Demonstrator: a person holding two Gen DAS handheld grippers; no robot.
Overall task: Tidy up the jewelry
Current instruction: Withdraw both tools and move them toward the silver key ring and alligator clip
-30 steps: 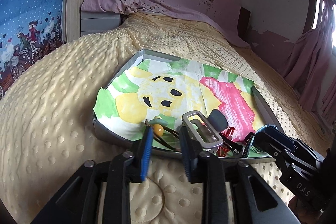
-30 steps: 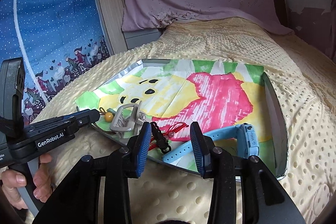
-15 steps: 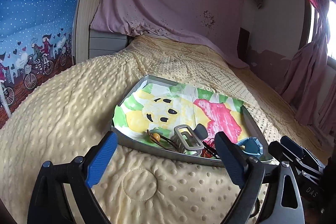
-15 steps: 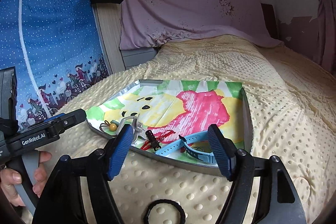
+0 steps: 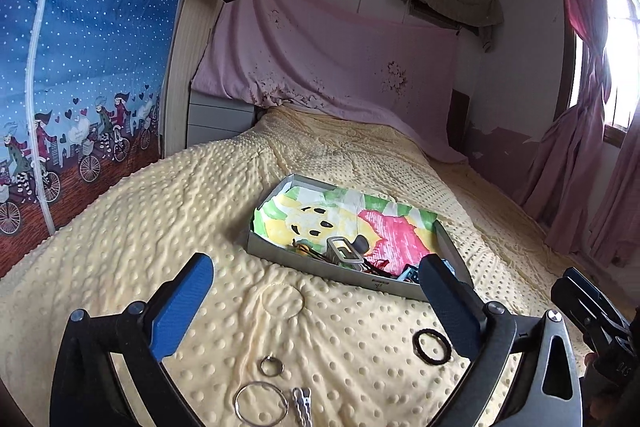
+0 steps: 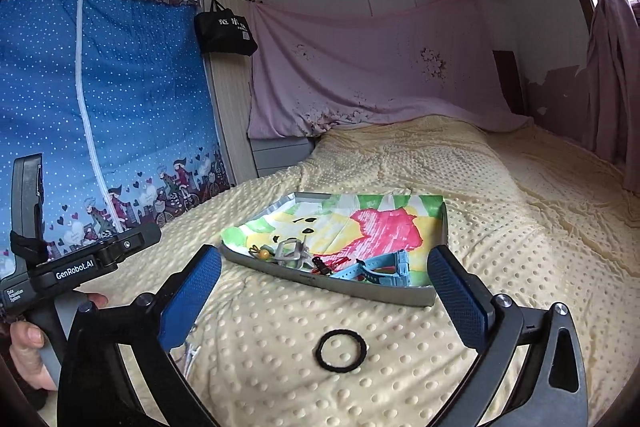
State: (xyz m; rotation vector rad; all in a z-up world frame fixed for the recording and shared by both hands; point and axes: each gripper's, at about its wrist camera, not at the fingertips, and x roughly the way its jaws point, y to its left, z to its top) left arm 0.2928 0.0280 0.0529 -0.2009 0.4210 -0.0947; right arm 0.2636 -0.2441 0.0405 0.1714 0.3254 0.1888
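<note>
Both our grippers, left (image 5: 316, 281) and right (image 6: 326, 279), have pulled back from the tray (image 6: 400, 297) at centre frame, jaws spread wide and empty. We risk pushing the black ring (image 6: 341, 350), lower centre, into the soft blanket (image 6: 520, 195).

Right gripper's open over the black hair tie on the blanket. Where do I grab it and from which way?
The black hair tie lies flat on the yellow blanket, an open ring with nothing touching it. Probably best to bring the right gripper straight down and pinch one side of the band, one finger inside the ring, one outside.
</note>
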